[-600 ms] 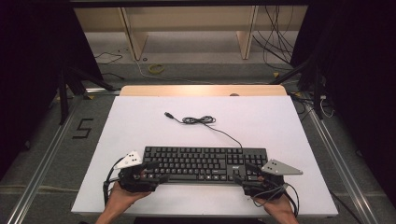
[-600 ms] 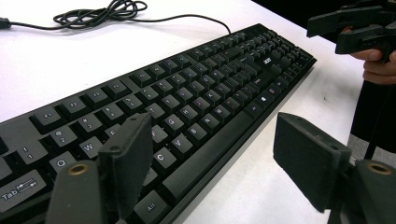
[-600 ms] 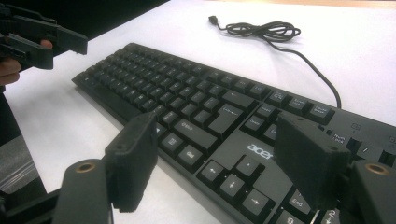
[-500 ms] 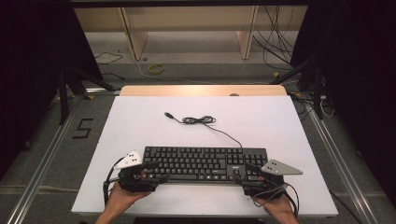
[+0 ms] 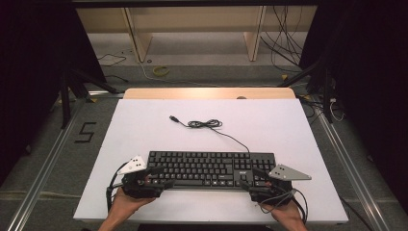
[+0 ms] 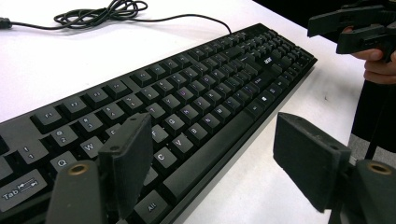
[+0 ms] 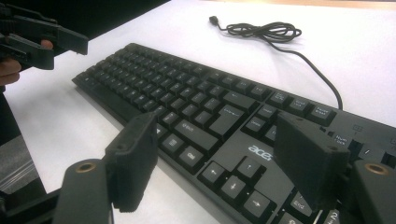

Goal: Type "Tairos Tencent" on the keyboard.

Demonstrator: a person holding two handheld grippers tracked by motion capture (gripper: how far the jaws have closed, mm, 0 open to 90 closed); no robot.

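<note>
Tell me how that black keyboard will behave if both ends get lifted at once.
The keyboard looks long, flat and rigid, so it should rise level without sagging. Its smooth plastic edges may slip between jaws. The loosely coiled cable is floppy and will likely drag behind.

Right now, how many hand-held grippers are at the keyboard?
2. The left hand-held gripper sits open at the left end of the black plastic keyboard; the right hand-held gripper sits open at its right end, both at the near edge of the white table.
</note>
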